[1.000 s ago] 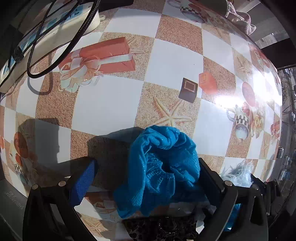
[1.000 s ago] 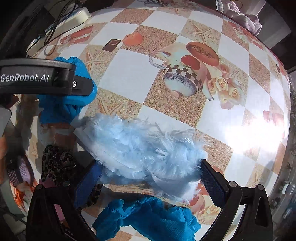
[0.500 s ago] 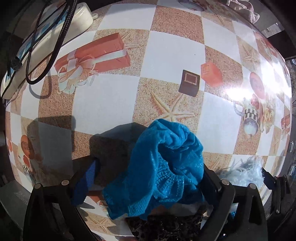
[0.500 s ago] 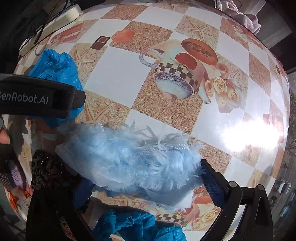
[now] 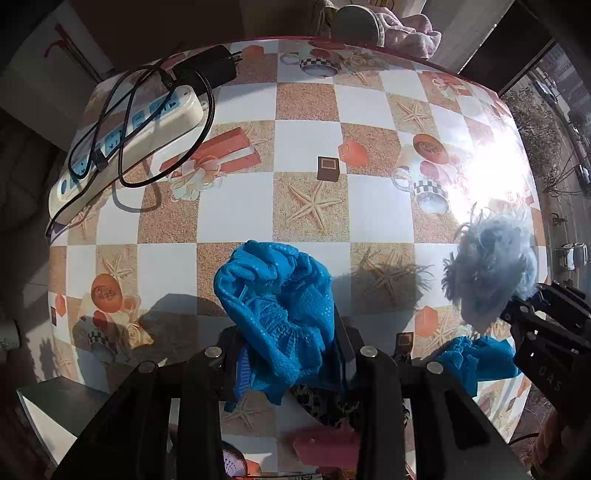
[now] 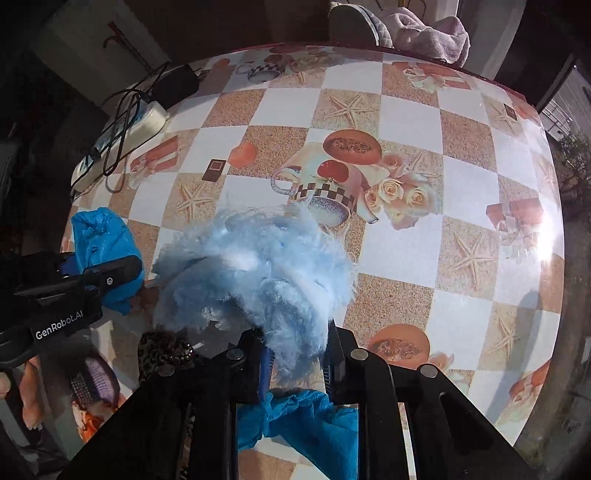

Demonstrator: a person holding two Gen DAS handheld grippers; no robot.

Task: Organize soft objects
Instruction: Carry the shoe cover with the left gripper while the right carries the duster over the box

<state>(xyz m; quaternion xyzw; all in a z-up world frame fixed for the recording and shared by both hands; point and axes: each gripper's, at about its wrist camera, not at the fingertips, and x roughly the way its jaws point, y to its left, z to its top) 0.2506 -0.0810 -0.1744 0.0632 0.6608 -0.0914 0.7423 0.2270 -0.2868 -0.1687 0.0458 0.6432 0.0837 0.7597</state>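
Note:
My left gripper [image 5: 291, 339] has its jaws closing, pinching a bright blue mesh cloth [image 5: 277, 295] that hangs bunched above the checkered table [image 5: 236, 206]. The right gripper [image 6: 295, 347] also has its jaws closing, and a fluffy light-blue piece [image 6: 255, 266] is squeezed between the pads and held off the table. In the left wrist view that fluffy piece [image 5: 491, 273] shows at the right. The right wrist view shows the blue cloth [image 6: 99, 240] at the left. A second blue cloth [image 6: 306, 424] lies on the table under the right gripper.
A leopard-print piece [image 6: 162, 350], a pink piece [image 5: 325, 443] and a purple item [image 6: 96, 376] lie near the table's front edge. A white power strip [image 5: 129, 140] with black cables sits at the far left. A pinkish towel [image 6: 428, 33] lies beyond the far edge.
Both grippers went from wide open around their pieces to pinched on them. Both then rose, so the blue cloth and the fluffy piece left the table and more of the table shows.

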